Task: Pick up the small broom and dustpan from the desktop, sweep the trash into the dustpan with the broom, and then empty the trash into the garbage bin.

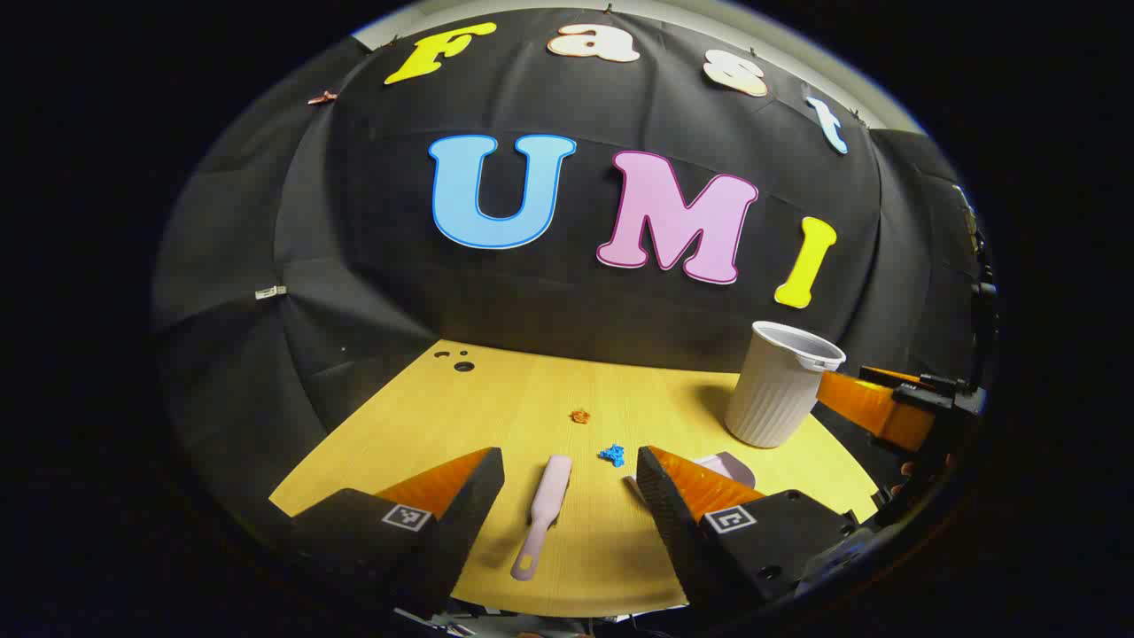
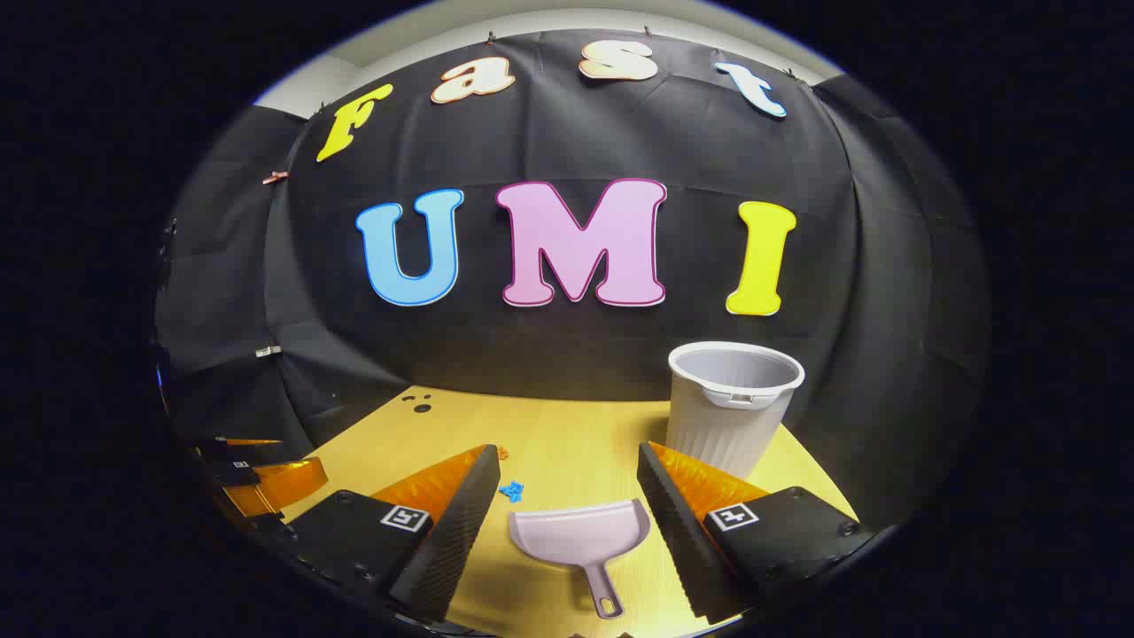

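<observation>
A small pink broom (image 1: 543, 517) lies flat on the wooden desktop (image 1: 496, 399), between the fingers of my left gripper (image 1: 569, 457), which is open above it. The pink dustpan (image 2: 580, 537) rests on the desk with its handle toward me, between the spread fingers of my open right gripper (image 2: 567, 452). A blue scrap (image 1: 611, 455) and an orange scrap (image 1: 579, 416) lie past the broom's tip. In the right gripper view the blue scrap (image 2: 511, 489) is just beyond the pan's left corner. An edge of the dustpan (image 1: 733, 466) peeks out behind my left gripper's right finger.
A ribbed grey garbage bin (image 2: 731, 408) stands upright at the back right of the desk, also seen as the grey bin (image 1: 780, 385) in the left gripper view. Small holes (image 1: 461, 363) mark the desk's far left corner. The other gripper (image 1: 886, 408) hovers at the right edge.
</observation>
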{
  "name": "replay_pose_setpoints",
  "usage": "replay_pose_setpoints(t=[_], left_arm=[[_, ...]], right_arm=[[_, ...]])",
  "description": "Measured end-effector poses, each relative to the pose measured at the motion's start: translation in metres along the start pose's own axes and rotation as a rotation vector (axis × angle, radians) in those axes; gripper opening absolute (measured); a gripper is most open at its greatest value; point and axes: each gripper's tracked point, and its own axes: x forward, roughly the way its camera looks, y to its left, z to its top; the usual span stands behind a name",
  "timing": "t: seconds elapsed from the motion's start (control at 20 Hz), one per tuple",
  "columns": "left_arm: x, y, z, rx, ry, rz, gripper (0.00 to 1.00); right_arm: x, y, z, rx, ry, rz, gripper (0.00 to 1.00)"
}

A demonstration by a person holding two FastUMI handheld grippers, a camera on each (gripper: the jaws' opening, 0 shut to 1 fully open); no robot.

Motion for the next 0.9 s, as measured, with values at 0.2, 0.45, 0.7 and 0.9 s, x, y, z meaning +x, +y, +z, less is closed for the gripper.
replay_pose_setpoints(t=[0.2,0.45,0.7,0.9], left_arm=[[0.004,0.003,-0.003,-0.016,0.011,0.004,0.96],[0.007,0.006,-0.008,-0.021,0.028,0.011,0.96],[0.008,-0.002,-0.018,-0.021,0.062,-0.03,0.96],[0.011,-0.007,-0.027,-0.012,0.086,-0.053,0.96]], right_arm=[[0.005,-0.009,-0.012,-0.018,0.07,-0.025,0.98],[0.009,-0.009,-0.023,0.005,0.129,-0.015,0.98],[0.009,-0.005,-0.029,0.0,0.157,0.006,0.98],[0.011,-0.006,-0.035,0.003,0.18,0.015,0.98]])
